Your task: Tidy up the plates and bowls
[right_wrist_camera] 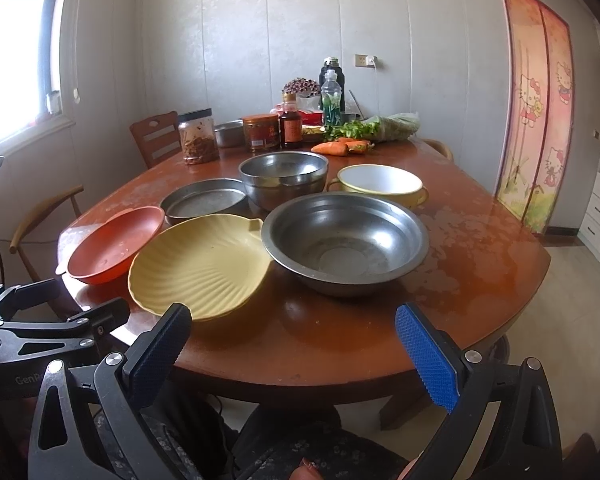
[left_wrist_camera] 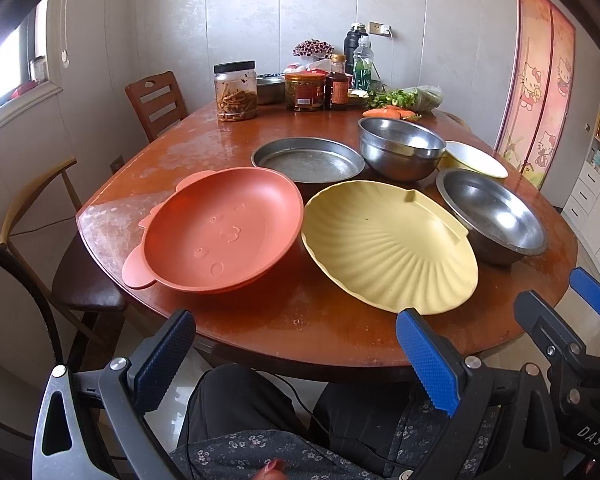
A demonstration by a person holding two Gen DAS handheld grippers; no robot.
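- Hovering short of the table's (right_wrist_camera: pixel 480 280) near edge, the left gripper (left_wrist_camera: pixel 296 360) and right gripper (right_wrist_camera: pixel 294 354) both have fingers spread wide and hold nothing.
- Step judged: the start; no dish is stacked yet.
- 6 dishes lie on the table: orange plate (left_wrist_camera: pixel 220 232), yellow shell plate (left_wrist_camera: pixel 388 244), shallow steel pan (left_wrist_camera: pixel 308 160), deep steel bowl (left_wrist_camera: pixel 400 148), wide steel bowl (right_wrist_camera: pixel 344 240), cream 2-handled bowl (right_wrist_camera: pixel 380 182).
- The shell plate's rim rests against the wide steel bowl's and overlaps the orange plate's.
- Next move probably calls for a rim pinch on a near plate, lifted clear of its neighbours.
- Jars (right_wrist_camera: pixel 198 136), bottles (right_wrist_camera: pixel 291 122), carrots (right_wrist_camera: pixel 336 147) and greens (right_wrist_camera: pixel 380 126) crowd the far side, limiting stacking room there.
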